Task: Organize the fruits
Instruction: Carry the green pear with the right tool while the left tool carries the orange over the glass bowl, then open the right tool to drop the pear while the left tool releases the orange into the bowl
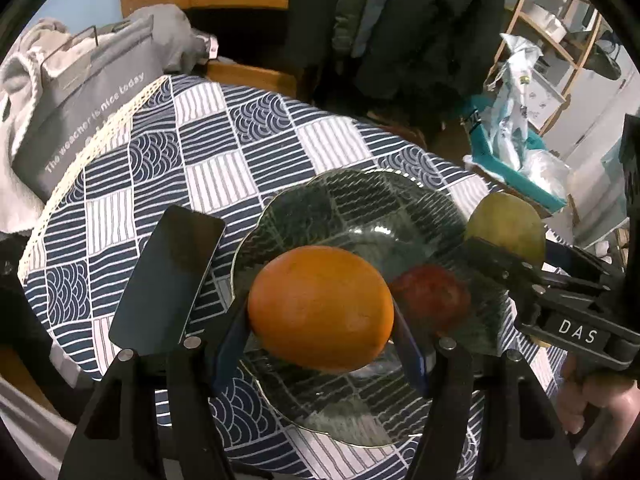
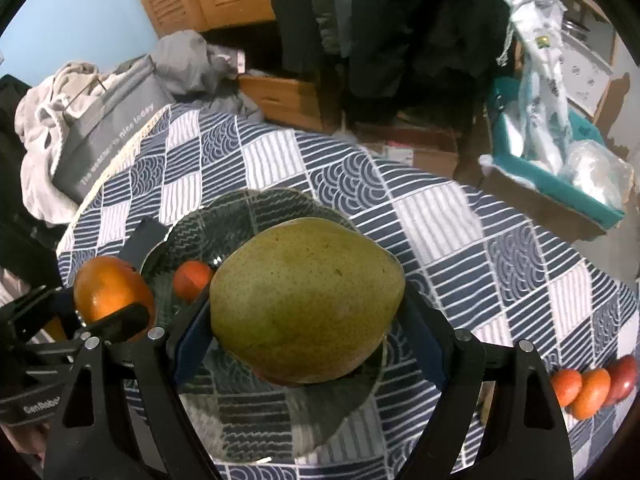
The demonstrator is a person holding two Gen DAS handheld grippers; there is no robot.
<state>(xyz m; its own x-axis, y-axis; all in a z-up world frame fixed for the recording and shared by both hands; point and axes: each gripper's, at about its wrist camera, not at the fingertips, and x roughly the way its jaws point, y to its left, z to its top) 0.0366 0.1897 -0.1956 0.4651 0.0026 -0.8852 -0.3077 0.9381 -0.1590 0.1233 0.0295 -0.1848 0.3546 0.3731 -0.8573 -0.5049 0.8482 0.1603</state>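
Note:
My left gripper (image 1: pixel 320 320) is shut on an orange (image 1: pixel 320 304), its blue pads pressing both sides, and holds it just above the near part of a clear glass plate (image 1: pixel 360 178). On the plate lies a small red fruit (image 1: pixel 430 300). In the right wrist view my right gripper (image 2: pixel 308 320) is shut on a big green pear (image 2: pixel 308 300) over the same plate (image 2: pixel 260 194). The pear (image 1: pixel 506 228) also shows at the plate's right rim, and the orange (image 2: pixel 112 288) hangs at its left rim beside the small red fruit (image 2: pixel 192 280).
Three small red and orange fruits (image 2: pixel 592 394) lie on the patterned tablecloth (image 2: pixel 460 220) at the right. A dark flat slab (image 1: pixel 168 280) sits left of the plate. A grey bag (image 1: pixel 80 120) leans at the table's far left edge. A teal box (image 2: pixel 560 184) stands beyond the right edge.

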